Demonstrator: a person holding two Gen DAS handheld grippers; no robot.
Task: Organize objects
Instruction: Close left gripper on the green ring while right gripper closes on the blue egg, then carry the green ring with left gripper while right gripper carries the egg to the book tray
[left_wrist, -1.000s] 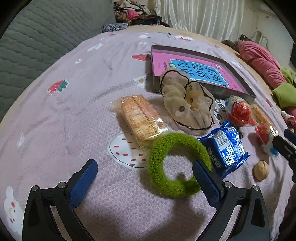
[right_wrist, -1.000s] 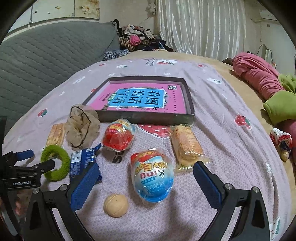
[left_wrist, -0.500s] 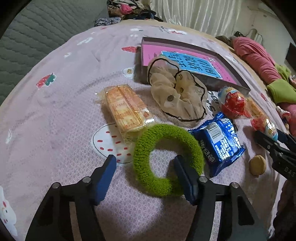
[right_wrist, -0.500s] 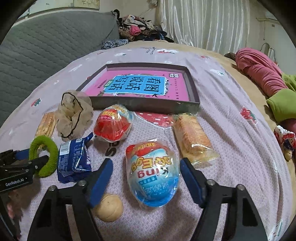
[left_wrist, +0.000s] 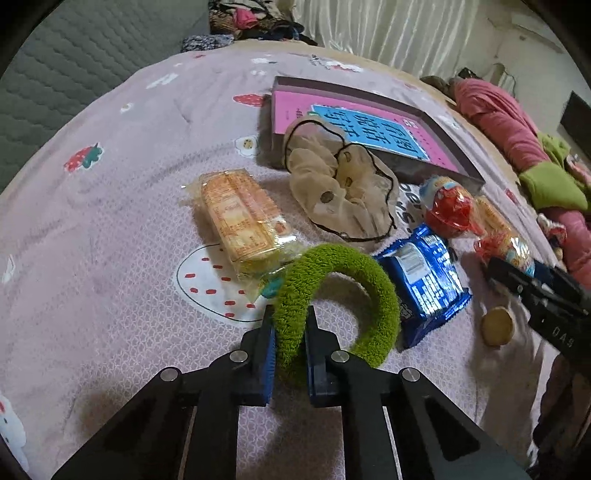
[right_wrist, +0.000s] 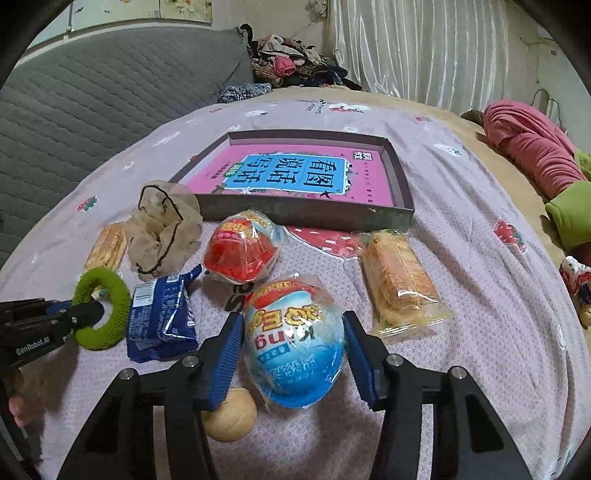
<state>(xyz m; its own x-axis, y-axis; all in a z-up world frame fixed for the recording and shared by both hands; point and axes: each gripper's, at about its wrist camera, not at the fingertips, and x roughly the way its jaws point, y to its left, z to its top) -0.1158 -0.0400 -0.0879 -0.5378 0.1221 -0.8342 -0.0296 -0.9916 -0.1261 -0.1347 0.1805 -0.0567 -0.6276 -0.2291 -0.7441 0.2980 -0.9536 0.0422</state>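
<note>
My left gripper (left_wrist: 290, 325) is shut on the near side of a green fuzzy scrunchie (left_wrist: 369, 280), which rests on the purple bedspread; it also shows in the right wrist view (right_wrist: 107, 295). My right gripper (right_wrist: 293, 339) is shut on a blue and white toy egg (right_wrist: 295, 339) in clear wrap. A shallow dark box (right_wrist: 306, 214) with a pink and blue book inside lies beyond. A red toy egg (right_wrist: 242, 247), a blue snack packet (right_wrist: 160, 317), a beige scrunchie (right_wrist: 162, 225), two cracker packs (right_wrist: 399, 280) (left_wrist: 240, 218) and a walnut (right_wrist: 231, 415) lie around.
A grey quilted headboard (right_wrist: 92, 96) stands at the left. Pink and green clothes (right_wrist: 535, 147) lie at the right edge of the bed. A pile of clothes (right_wrist: 291, 62) sits at the far end, before white curtains.
Both grippers have closed: the left one on the green scrunchie, the right one around the blue toy egg. Both have moved forward a little.
</note>
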